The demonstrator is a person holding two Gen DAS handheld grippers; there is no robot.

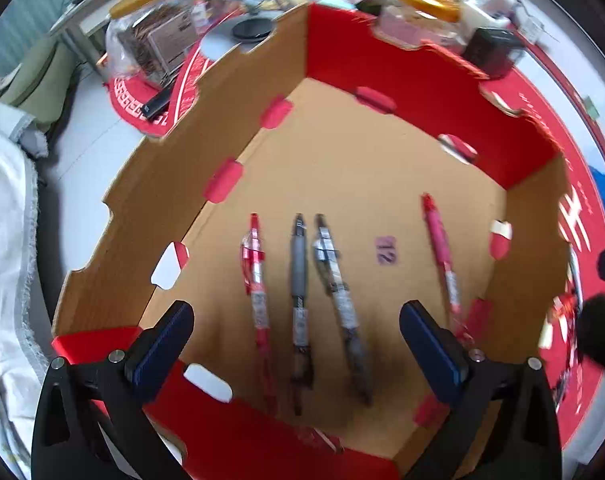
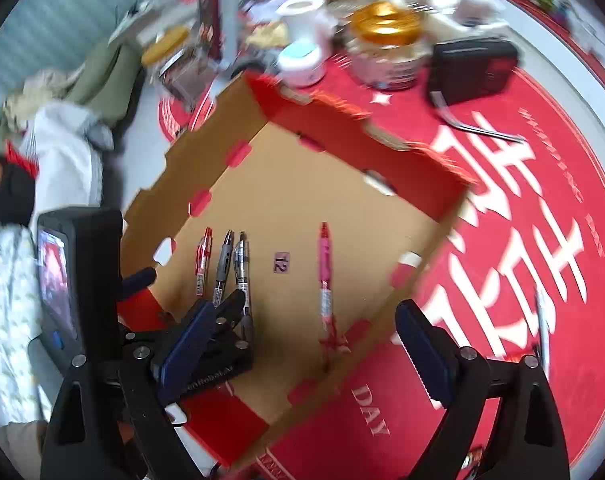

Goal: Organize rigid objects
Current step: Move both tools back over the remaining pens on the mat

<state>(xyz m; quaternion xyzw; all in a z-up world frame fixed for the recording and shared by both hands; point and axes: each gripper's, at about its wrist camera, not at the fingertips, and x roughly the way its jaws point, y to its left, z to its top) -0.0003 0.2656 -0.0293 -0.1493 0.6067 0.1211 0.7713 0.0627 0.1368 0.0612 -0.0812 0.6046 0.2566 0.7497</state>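
Observation:
A shallow cardboard box (image 1: 150,200) with red walls lies on a red round mat. On its floor three pens lie side by side: a red pen (image 1: 256,280), a grey pen (image 1: 299,280) and a clear black pen (image 1: 338,284). A pink pen (image 1: 442,256) lies apart to their right. My left gripper (image 1: 296,344) is open and empty above the near ends of the three pens. My right gripper (image 2: 302,344) is open and empty over the box's near right side, close to the pink pen (image 2: 325,272). The left gripper's body (image 2: 218,336) shows in the right wrist view.
The red mat (image 2: 522,208) carries white lettering. Behind the box stand a gold-lidded jar (image 2: 386,44), a black case (image 2: 472,70), a white tub (image 2: 302,62) and a plastic jar (image 1: 154,36). A thin pen (image 2: 542,320) lies on the mat at the right. White bedding (image 1: 2,240) is left.

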